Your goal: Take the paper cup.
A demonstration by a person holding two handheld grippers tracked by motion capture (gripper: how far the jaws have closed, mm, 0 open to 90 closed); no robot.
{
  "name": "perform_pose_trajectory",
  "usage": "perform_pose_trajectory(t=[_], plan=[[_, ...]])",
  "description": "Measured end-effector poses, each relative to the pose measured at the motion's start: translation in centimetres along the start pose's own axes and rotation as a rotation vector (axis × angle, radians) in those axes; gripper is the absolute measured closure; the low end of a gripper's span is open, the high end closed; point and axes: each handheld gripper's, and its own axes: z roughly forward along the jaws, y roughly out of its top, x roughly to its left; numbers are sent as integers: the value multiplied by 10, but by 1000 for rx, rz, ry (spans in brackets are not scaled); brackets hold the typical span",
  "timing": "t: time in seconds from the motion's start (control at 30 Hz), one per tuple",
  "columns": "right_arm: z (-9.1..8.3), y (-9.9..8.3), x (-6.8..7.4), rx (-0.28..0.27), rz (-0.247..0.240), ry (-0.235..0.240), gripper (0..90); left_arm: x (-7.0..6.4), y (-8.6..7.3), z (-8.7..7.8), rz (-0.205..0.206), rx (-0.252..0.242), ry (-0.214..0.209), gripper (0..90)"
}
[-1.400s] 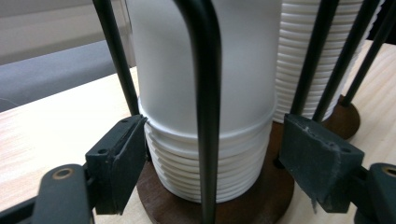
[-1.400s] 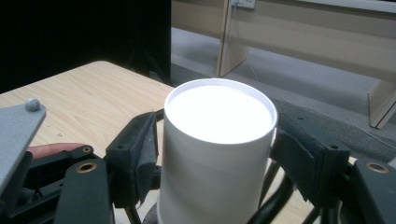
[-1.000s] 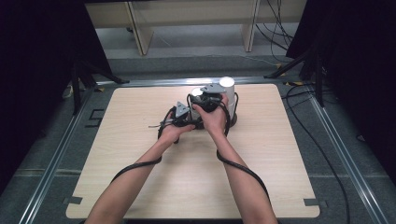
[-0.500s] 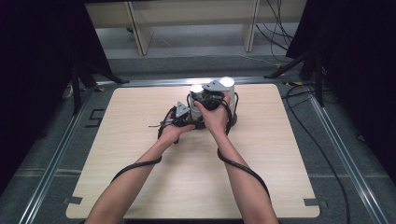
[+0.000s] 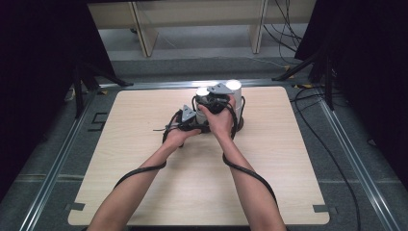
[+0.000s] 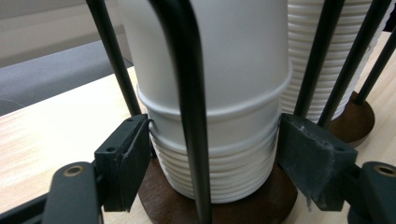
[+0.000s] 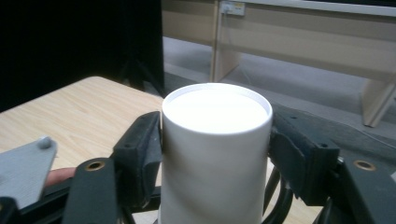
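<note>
I had the bench [image 5: 144,192] before me, and toward its far middle stood the wire cup rack [image 6: 187,93] on its dark wooden base [image 6: 154,196], my landmark for everything else. Inside the rack the stack of white cups [image 6: 219,154] stood upright, its long axis vertical, with a second stack [image 6: 322,56] just beyond it. My left tongs [image 6: 215,158] sat low at the rack's foot, pads pressed on either side of the ribbed lower rims, holding the stack down. My right tongs [image 7: 217,154] sat above, clamped across the topmost inverted cup [image 7: 215,140]. I judged that any lift must go straight up along that axis, though whether the cup had already come free, I couldn't tell.
</note>
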Motion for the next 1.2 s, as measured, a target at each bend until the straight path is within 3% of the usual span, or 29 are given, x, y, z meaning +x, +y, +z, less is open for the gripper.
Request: perform_pose_trajectory(t=[0.03, 0.13, 0.17, 0.27, 0.3, 0.37, 0.73, 0.83, 0.87, 0.9, 1.13, 1.2], plan=[[1, 0, 3, 8, 20, -13, 332, -1, 0, 0, -1, -7, 3, 264], [5, -1, 4, -4, 9, -33, 319, -1, 1, 0, 0, -12, 5, 269], [5, -2, 6, 16, 43, -25, 318, 1, 1, -1, 34, 9, 3, 273], [6, -4, 6, -1, 17, -31, 327, 1, 2, -2, 41, 22, 4, 274], [6, -4, 5, -10, 4, -36, 332, -1, 2, -1, 14, -2, 0, 273], [4, -3, 4, -6, 35, -19, 342, -2, 2, 0, 8, -9, 2, 273], [-7, 8, 4, -89, 59, -6, 352, -2, 3, 0, 16, 3, 3, 270], [-12, 15, 4, -104, 42, -10, 353, -2, 4, 0, 19, 5, 5, 270], [-14, 17, 5, -110, 61, -13, 353, -2, 4, 0, 18, 4, 5, 269], [-14, 19, 4, -115, 48, -6, 354, 0, 4, -2, 52, 31, 5, 270], [-24, 32, 6, -163, 30, -8, 355, 0, 4, -1, 44, 25, 9, 271], [-27, 35, 7, -171, 36, -2, 355, -2, 4, 0, 22, 5, 6, 272]])
